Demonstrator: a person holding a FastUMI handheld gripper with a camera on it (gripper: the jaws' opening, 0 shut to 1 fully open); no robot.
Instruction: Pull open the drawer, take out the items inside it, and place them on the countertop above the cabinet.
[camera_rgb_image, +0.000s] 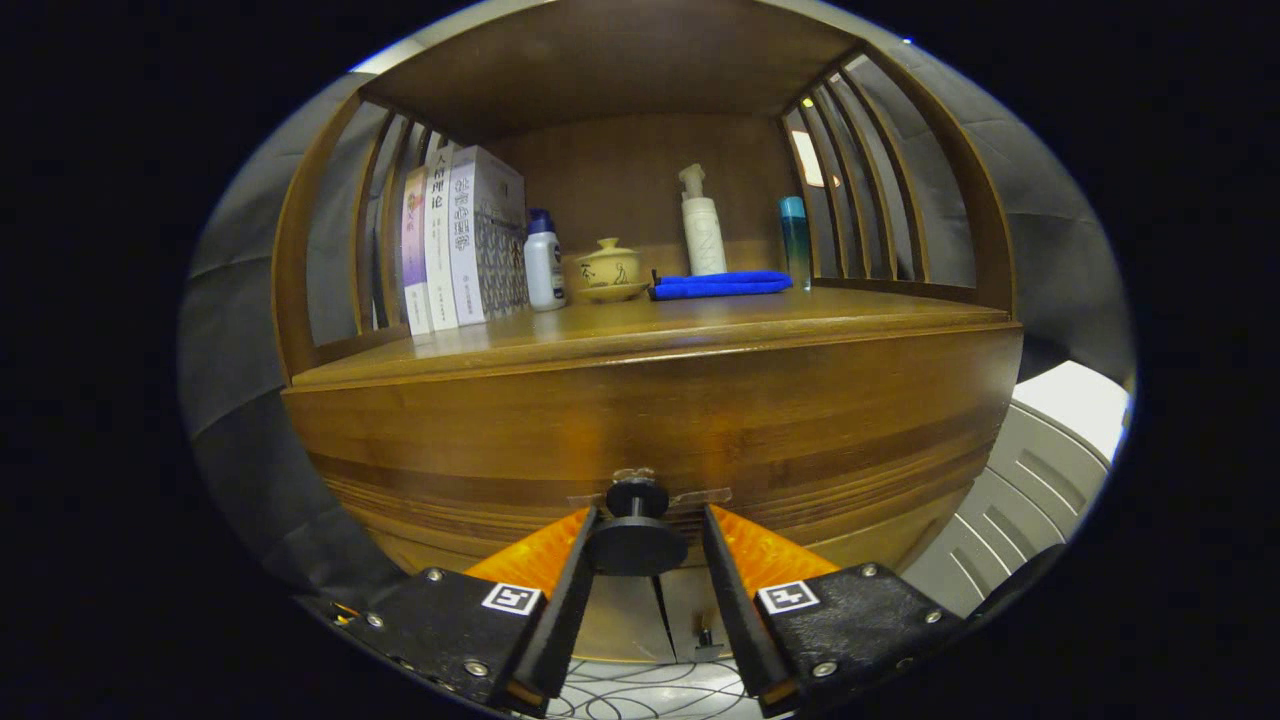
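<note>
Your gripper (648, 530) sits low in the centre of the frame, its fingers spread to either side of the black drawer knob (637, 535). The left finger looks to be touching the knob's disc; the right one stands off, so nothing is clamped yet. You're bracketing the knob to get a pull on the drawer front (650, 440), which looks closed, its contents hidden. Above it lies the countertop (700, 325), where the items must go. At the back stand books (465, 240), bottles, a lidded teacup (610, 270) and a blue cloth (722, 284).
</note>
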